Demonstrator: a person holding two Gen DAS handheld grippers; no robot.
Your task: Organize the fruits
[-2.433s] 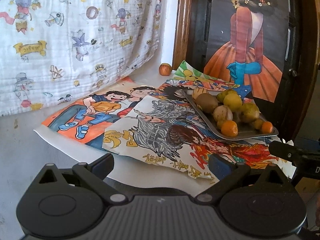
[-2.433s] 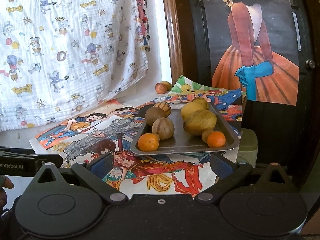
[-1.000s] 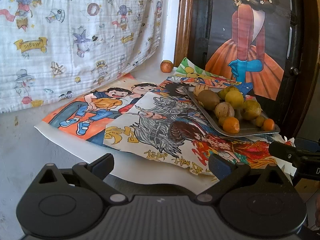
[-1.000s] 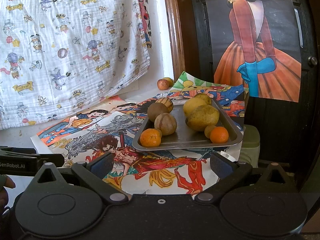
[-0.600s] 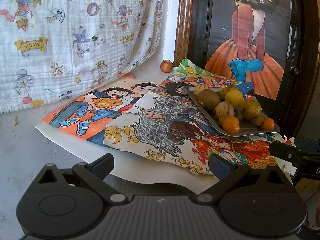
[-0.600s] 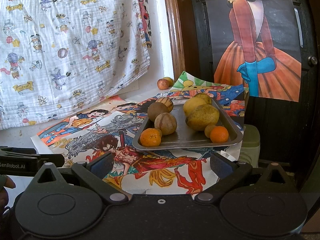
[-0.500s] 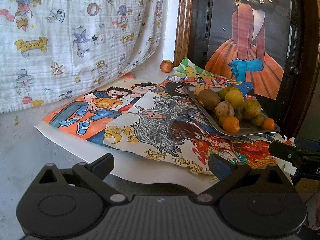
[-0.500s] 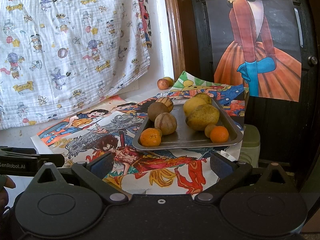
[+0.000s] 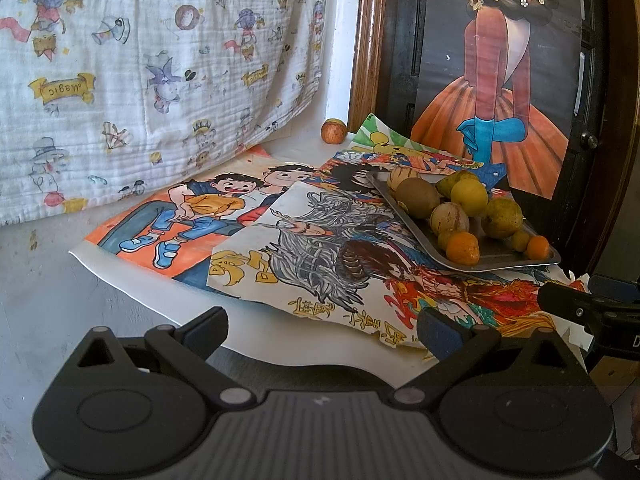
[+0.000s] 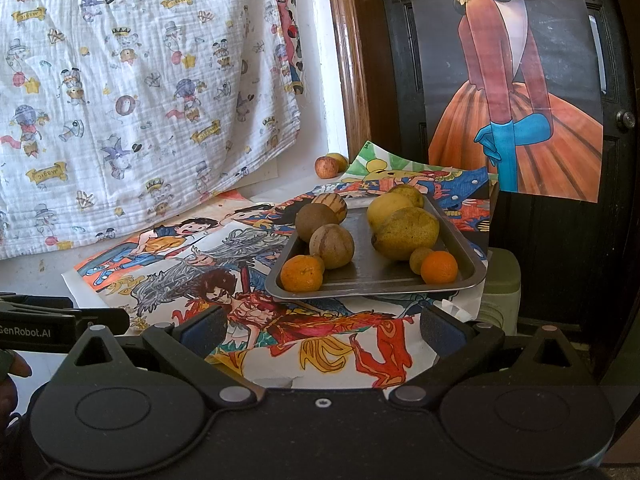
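Observation:
A metal tray (image 10: 380, 280) sits on coloured drawings and holds several fruits: an orange (image 10: 302, 273) at its near left, another orange (image 10: 439, 267) at the near right, brown round fruits (image 10: 331, 246) and yellow-green pears (image 10: 406, 233). The left wrist view shows the same tray (image 9: 500, 262) to the right. A red apple (image 10: 326, 167) with a yellow fruit behind it lies at the back by the wall, also seen as an apple (image 9: 333, 131). My right gripper (image 10: 322, 330) is open, short of the tray. My left gripper (image 9: 322, 330) is open over bare table and paper.
Cartoon drawings (image 9: 192, 216) cover the grey table (image 9: 36, 304). A printed cloth (image 9: 140, 60) hangs at the back left. A dark door with a poster (image 10: 516, 80) and wooden frame stands right. The left gripper's body (image 10: 48, 330) shows at the right view's left edge.
Both views pulled back slightly from the tray between 2.4 s and 1 s ago. Since then nothing has visibly moved.

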